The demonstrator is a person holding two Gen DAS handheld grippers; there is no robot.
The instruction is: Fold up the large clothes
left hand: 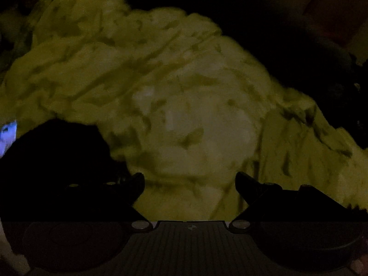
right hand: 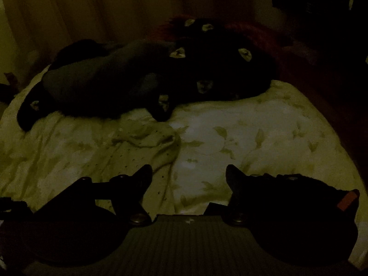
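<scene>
**Reaching for the next garment**

Both the left gripper [left hand: 189, 179] and right gripper [right hand: 188, 172] are spread wide, nothing held. The pale garment [right hand: 142, 138] lies crumpled on the bedspread [right hand: 264, 119]; an outer edge is best pinched, not the bunched middle

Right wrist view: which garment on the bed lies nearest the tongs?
The pale speckled garment, crumpled just ahead of the right tongs; the dark clothes are piled farther back.

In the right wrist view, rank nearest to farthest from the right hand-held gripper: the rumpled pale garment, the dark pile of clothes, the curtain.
From the right hand-held gripper:
1. Rumpled pale garment, just ahead, left of centre on the leaf-print bedcover.
2. Dark pile of clothes, farther back across the bed.
3. Curtain, behind the bed, upper left.
</scene>
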